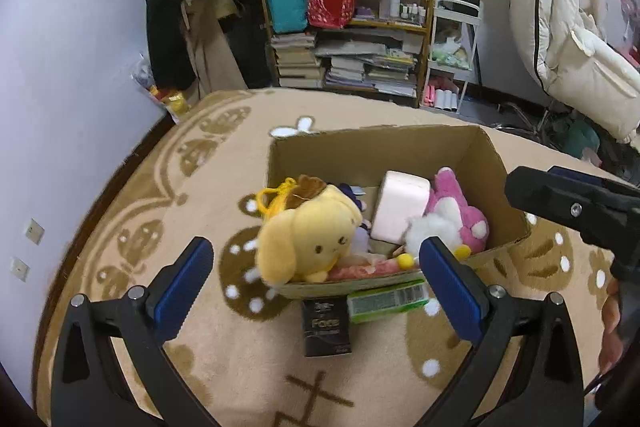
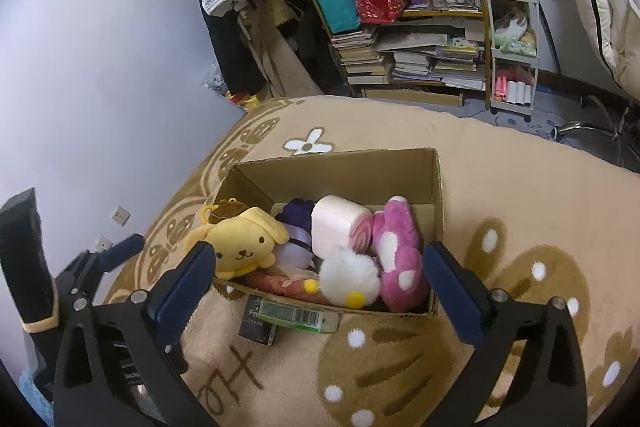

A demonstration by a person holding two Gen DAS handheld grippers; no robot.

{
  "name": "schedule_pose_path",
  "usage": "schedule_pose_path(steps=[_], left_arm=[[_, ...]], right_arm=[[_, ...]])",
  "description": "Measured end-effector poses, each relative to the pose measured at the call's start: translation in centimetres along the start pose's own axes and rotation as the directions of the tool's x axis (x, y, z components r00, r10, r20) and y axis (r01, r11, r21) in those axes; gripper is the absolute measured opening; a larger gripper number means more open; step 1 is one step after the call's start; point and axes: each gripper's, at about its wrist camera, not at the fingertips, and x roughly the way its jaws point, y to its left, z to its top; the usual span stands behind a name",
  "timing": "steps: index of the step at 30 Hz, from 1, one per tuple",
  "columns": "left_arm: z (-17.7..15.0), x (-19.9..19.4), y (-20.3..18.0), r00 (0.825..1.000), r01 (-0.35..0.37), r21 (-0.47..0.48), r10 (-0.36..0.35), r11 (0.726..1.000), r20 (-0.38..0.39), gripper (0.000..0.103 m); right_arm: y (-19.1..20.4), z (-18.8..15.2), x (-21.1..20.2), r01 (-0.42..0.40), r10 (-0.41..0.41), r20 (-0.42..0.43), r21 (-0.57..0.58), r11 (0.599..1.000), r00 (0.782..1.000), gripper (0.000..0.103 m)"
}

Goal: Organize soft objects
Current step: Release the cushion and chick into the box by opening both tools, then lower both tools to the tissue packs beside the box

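Soft toys sit piled in the cardboard box at frame centre on the rug: yellow dog plush at the left end and leaning over the rim, pink block in the middle, pink plush at right, white pompom in front. Something purple lies behind the dog, hard to identify. Left claw spread wide, holding nothing; right claw likewise spread and empty, both hovering near the box's front edge. Looks mostly done. Outside, touching the front wall: a black packet and a green packet; whether these count as soft is unclear. The dog likely needs pushing fully inside.
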Motion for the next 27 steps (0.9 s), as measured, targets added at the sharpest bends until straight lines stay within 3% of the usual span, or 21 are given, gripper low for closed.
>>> schedule_pose_path(steps=[9,17,27], left_arm=[[-1.5,-2.2,2.8,1.000,-0.011,-0.068,0.011,0.998,-0.002,0.102],[-3.6,-2.7,4.0,1.000,-0.026,-0.071,0.025,0.997,-0.004,0.102],[-5.8,0.2,4.3,0.998,-0.029,-0.067,0.025,0.997,-0.062,0.102]], right_arm=[[0.9,-1.5,-1.5,-0.036,0.036,0.007,0.002,0.999,0.999,0.103],[1.7,-4.1,-1.3,-0.063,0.064,-0.007,0.010,0.998,0.998,0.103],[1.2,-6.6,1.0,-0.063,0.067,-0.061,0.057,0.996,0.996,0.103]])
